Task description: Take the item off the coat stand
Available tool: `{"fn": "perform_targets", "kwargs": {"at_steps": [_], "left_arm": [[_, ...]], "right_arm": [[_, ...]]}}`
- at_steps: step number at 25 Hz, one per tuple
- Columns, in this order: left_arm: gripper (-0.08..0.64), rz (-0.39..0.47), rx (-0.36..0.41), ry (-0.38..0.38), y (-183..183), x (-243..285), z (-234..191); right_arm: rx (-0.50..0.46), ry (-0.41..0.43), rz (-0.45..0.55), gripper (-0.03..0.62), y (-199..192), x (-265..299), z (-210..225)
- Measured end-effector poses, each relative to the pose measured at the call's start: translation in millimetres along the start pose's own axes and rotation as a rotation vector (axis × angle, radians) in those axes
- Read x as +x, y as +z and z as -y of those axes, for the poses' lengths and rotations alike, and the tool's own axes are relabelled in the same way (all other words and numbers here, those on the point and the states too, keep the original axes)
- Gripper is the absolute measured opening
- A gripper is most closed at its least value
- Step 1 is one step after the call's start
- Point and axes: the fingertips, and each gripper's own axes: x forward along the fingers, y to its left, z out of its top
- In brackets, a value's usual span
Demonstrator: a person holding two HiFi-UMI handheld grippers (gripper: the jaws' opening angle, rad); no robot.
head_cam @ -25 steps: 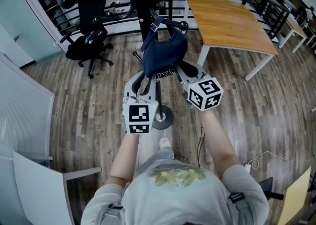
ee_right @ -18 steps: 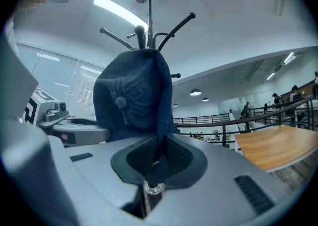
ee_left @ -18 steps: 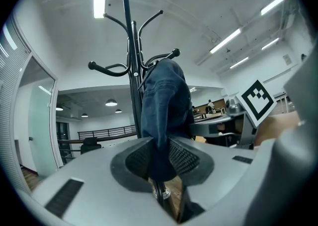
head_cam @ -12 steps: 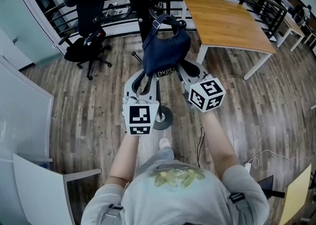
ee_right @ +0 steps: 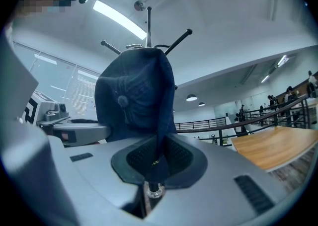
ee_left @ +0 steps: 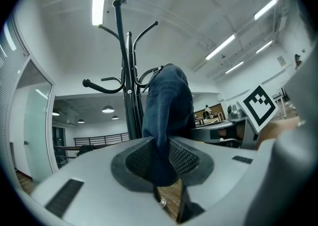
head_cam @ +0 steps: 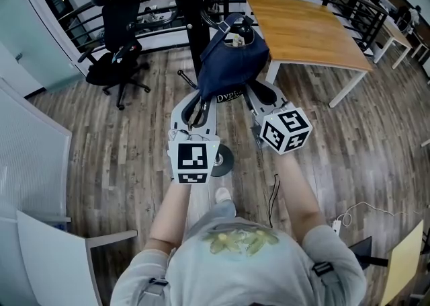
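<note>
- Left gripper [head_cam: 195, 111] and right gripper [head_cam: 254, 96] are both clenched on the bottom hem of the navy bag [head_cam: 228, 62]. Each gripper view shows dark cloth pinched between the ribbed pads, left on the edge nearer the coat stand's pole [head_cam: 190, 22], right on the edge away from it.
- Change to call: over the last second I've pushed the bag upward and it has tipped. Its mouth now faces my head camera, with something pale showing inside, where a moment ago I saw only its closed side.
- What that means, as I judge it: the weight is off the strap, so it should be slack enough to slide along the stand's arm. It still looks looped there in the left gripper view, so the bag isn't free yet.
- Writing: white letters sit just above the hem, starting "Dyp"; the rest is too small to read. The marker cubes carry only black-and-white squares.
- Below the bag, the stand's round base [head_cam: 224, 161] sits on the plank floor [head_cam: 121, 157].
- Beyond the stand: an office chair [head_cam: 117, 62] on one side, a wooden table [head_cam: 309, 25] on the other.
</note>
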Motion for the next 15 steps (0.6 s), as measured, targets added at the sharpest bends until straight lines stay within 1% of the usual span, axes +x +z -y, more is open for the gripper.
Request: {"fn": "perform_targets", "kwargs": {"at_steps": [6, 15], "left_arm": [[0.097, 0.013, 0.0, -0.01, 6.8, -7.0, 10.2], [0.097, -0.002, -0.008, -0.044, -2.5, -17.0, 27.8]], "right_arm": [[-0.005, -0.011, 0.019, 0.046, 7.9, -15.5, -2.1], [-0.011, -0.047, 0.024, 0.046, -3.2, -40.2, -3.5]]}}
